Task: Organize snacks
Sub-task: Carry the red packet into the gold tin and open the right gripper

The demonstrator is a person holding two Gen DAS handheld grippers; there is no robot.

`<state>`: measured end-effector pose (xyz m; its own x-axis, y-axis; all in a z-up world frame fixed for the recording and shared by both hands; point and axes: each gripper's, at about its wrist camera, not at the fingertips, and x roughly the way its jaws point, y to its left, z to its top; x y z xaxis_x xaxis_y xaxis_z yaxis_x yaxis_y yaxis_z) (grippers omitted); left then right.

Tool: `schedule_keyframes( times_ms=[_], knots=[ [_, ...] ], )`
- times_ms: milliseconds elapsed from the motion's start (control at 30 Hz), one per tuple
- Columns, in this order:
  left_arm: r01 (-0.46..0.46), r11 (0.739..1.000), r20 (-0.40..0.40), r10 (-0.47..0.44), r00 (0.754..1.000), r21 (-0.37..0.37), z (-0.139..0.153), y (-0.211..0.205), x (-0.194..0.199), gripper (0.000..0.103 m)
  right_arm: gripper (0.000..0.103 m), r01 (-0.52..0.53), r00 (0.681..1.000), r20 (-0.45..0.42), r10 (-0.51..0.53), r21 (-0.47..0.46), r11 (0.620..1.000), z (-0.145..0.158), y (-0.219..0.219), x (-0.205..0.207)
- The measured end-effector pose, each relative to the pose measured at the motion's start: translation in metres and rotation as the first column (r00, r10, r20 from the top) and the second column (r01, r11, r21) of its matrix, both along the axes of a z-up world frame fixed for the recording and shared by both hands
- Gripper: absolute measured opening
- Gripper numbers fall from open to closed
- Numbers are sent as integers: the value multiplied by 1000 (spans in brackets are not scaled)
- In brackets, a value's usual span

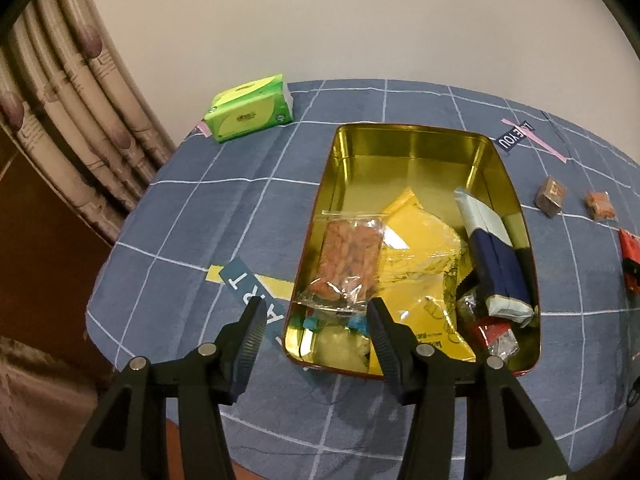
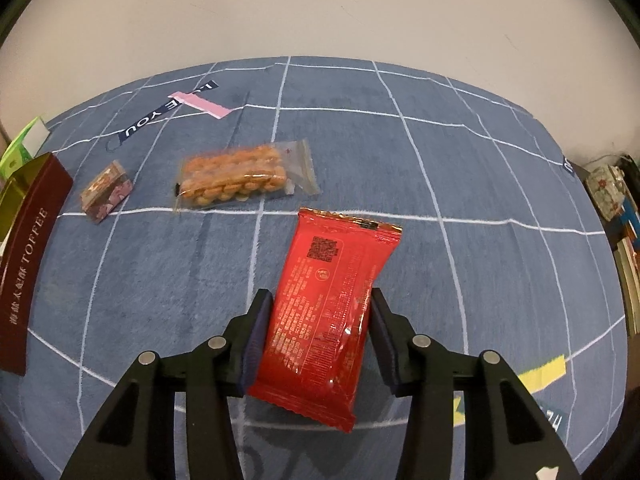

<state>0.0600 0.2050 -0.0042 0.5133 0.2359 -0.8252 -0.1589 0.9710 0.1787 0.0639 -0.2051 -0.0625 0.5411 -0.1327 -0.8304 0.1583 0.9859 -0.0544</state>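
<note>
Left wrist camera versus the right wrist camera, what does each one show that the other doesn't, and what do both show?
Only the left wrist view: inside of the gold tin with snacks already in it, a curtain, and the empty left gripper above the tin.

Only the right wrist view: the right gripper with its fingers on a red packet, the tin's "TOFFEE" side, and books.

Both: the blue cloth, green tissue pack, small brown packet and clear peanut bag.

"TOFFEE" on the maroon tin (image 2: pixel 28 264); "YOU" on the blue cloth (image 2: pixel 360 140)
</note>
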Motion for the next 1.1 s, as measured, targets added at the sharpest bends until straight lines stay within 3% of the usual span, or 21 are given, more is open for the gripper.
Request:
schedule_keyframes(
  times_ms=[167, 567, 1100],
  knots=[
    [-27, 1000, 10, 27, 1000, 16, -1, 8, -7, 53, 43, 5, 1000, 6, -5, 14, 1000, 5, 9, -8],
    [-76, 996, 19, 77, 997, -52, 1, 26, -16, 53, 43, -29, 999, 42, 27, 40, 999, 26, 49, -20],
    [-118, 990, 13, 119, 993, -78, 2, 38, -16, 53, 43, -235, 968, 101, 228, 60, 970, 70, 144, -22]
  ],
)
